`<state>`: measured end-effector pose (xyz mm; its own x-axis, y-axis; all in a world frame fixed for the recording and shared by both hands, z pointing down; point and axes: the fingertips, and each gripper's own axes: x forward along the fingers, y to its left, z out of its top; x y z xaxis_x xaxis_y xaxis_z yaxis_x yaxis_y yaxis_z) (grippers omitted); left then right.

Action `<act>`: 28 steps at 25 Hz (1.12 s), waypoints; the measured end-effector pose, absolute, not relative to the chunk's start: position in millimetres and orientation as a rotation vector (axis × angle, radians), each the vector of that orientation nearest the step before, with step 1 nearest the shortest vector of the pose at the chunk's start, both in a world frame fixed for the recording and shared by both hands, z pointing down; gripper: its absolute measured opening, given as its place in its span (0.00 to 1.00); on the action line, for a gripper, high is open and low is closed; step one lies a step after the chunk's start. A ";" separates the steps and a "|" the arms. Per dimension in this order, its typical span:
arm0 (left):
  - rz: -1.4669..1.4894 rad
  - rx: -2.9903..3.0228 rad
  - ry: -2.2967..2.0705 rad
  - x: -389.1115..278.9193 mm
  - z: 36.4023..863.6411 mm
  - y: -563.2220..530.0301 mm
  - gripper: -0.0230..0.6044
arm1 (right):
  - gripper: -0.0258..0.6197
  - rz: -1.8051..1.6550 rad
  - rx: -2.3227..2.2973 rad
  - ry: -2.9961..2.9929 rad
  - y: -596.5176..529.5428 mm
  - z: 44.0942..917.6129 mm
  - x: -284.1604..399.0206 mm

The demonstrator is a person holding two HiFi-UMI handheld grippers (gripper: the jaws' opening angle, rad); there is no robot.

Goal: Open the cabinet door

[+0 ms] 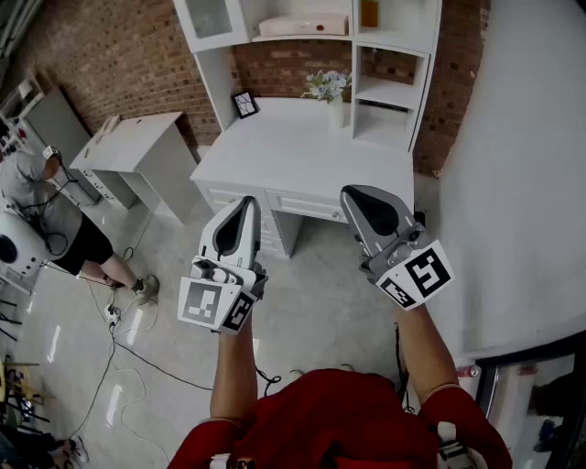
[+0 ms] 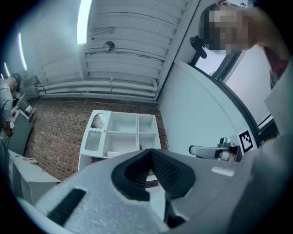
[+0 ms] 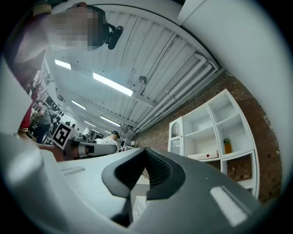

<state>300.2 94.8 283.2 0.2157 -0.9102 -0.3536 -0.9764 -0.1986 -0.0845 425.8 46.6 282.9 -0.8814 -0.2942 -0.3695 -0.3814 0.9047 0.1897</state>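
- Brick wall [image 1: 119,55] stood behind a white bench [image 1: 293,156] that carried a shelf unit [image 1: 389,92]. Flowers [image 1: 328,87] and a small frame [image 1: 244,103] stood on the bench.
- The door [image 1: 209,20], glass-paned, sat at the shelf unit's upper left. It looked flush with its frame, so I judged it not yet opened.
- The left claw [image 1: 245,201] had its jaws pressed together with nothing between them.
- The right claw [image 1: 353,192] was likewise pressed together and empty.
- The 2 claws hung in the air in front of the bench, tilted upward and well apart from the door.
- The task looked barely begun. The approach, a hold on the door's edge or handle, and the swing outward all seemed left to do.
- The door's top was cut off by the head view's edge.
- No handle could be made out in any view, nor could the hinged side.
- The drawers [image 1: 302,206] under the bench were partly hidden behind the claws.
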 end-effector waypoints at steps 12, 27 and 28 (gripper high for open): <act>0.342 -2.184 1.799 266.7 292.7 133.6 0.04 | 0.06 0.340 -0.446 2.737 82.3 290.9 394.5; 0.310 -2.174 1.799 162.0 294.9 162.1 0.04 | 0.06 0.349 -0.432 2.725 103.7 285.9 295.6; 0.310 -2.174 1.796 156.9 293.5 160.3 0.04 | 0.06 0.345 -0.434 2.726 101.8 285.0 291.2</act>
